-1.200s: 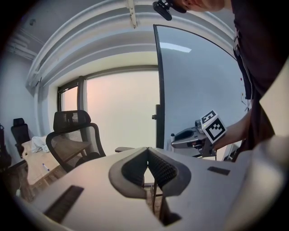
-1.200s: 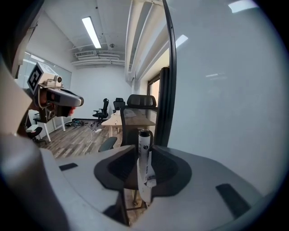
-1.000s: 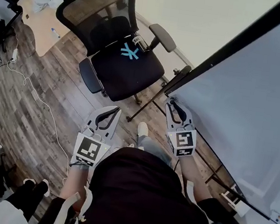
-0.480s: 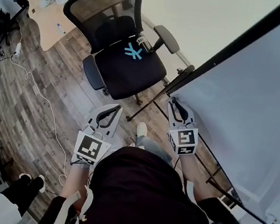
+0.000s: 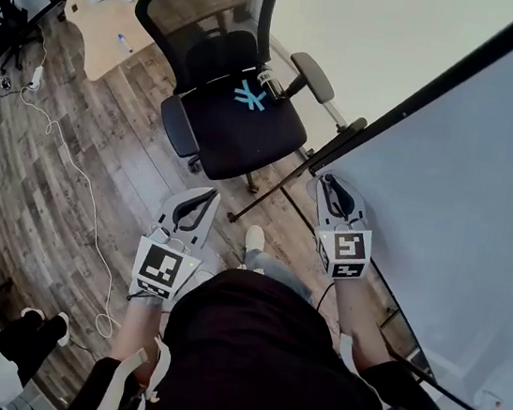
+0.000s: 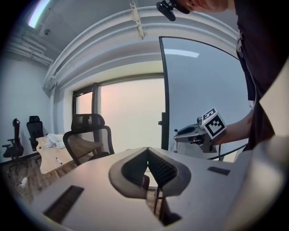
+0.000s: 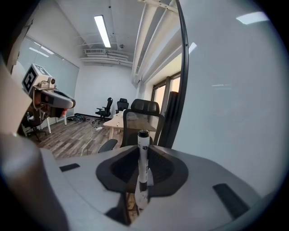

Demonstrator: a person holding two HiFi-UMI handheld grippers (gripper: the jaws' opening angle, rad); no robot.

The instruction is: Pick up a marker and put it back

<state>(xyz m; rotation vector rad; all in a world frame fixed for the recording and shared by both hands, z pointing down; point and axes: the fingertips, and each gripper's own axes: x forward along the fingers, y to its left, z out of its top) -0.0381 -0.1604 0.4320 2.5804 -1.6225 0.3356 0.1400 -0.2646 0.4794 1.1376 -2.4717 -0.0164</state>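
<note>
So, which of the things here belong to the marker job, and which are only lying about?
Job:
white marker with black end, clamped in the right gripper
large white whiteboard, probably

Lying about:
black mesh office chair
light wooden desk
white floor cable
left gripper, shut, empty

An office: mesh swivel chair (image 5: 233, 101), wooden desk (image 5: 85, 9), large whiteboard (image 5: 468, 182).
</note>
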